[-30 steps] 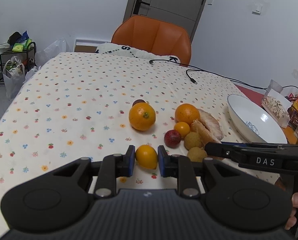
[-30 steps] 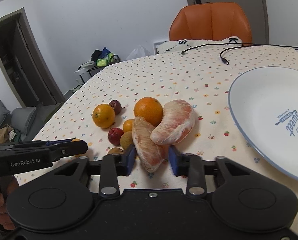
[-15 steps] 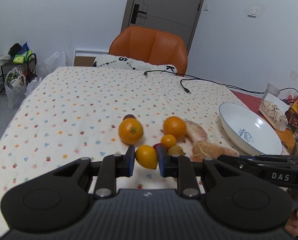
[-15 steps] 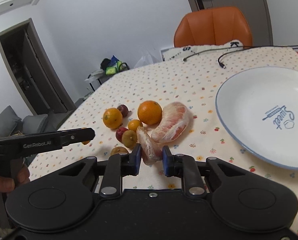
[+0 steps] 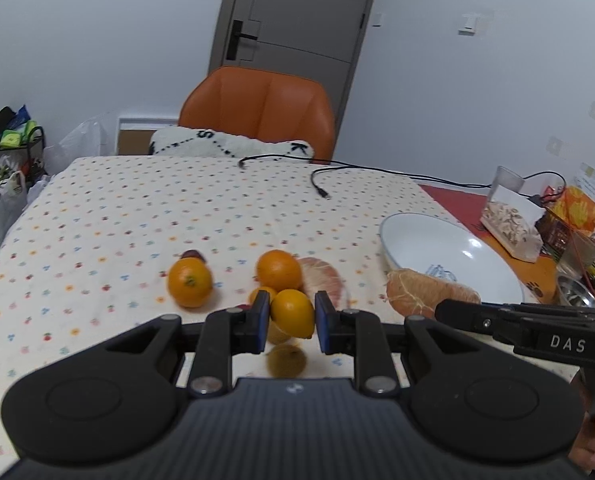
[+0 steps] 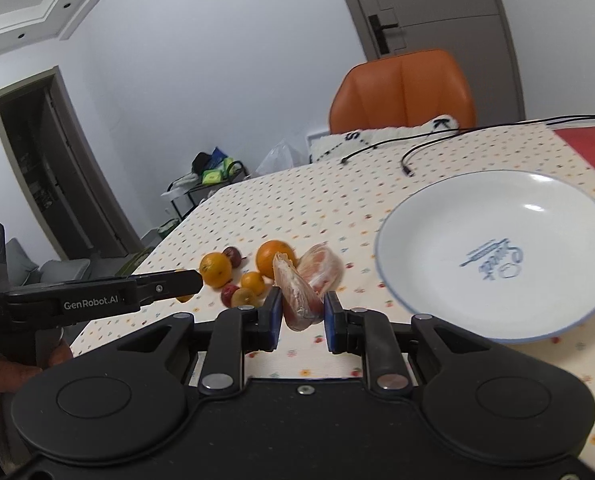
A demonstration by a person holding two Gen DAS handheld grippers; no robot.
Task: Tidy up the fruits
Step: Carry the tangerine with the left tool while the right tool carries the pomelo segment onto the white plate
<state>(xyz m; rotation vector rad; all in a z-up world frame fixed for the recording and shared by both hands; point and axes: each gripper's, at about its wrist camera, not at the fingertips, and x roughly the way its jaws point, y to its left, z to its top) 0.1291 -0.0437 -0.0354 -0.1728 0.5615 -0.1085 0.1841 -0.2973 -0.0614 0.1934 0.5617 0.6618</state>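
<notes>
Fruit sits in both claws. Low in the centre of the left wrist view, the left gripper (image 5: 289, 322) is clamped on a small orange (image 5: 292, 313), lifted above the dotted tablecloth (image 5: 137, 216). At the same spot in the right wrist view, the right gripper (image 6: 303, 318) is pinched on a peeled pomelo segment (image 6: 297, 298) (pale pink, membrane showing). Just behind it, mid-frame, lie a second pomelo segment (image 6: 322, 267), two larger oranges (image 6: 274, 258) and several smaller fruits, clustered on the cloth. A white plate (image 6: 497, 256) fills the right side of that view, near the cluster but apart from it.
</notes>
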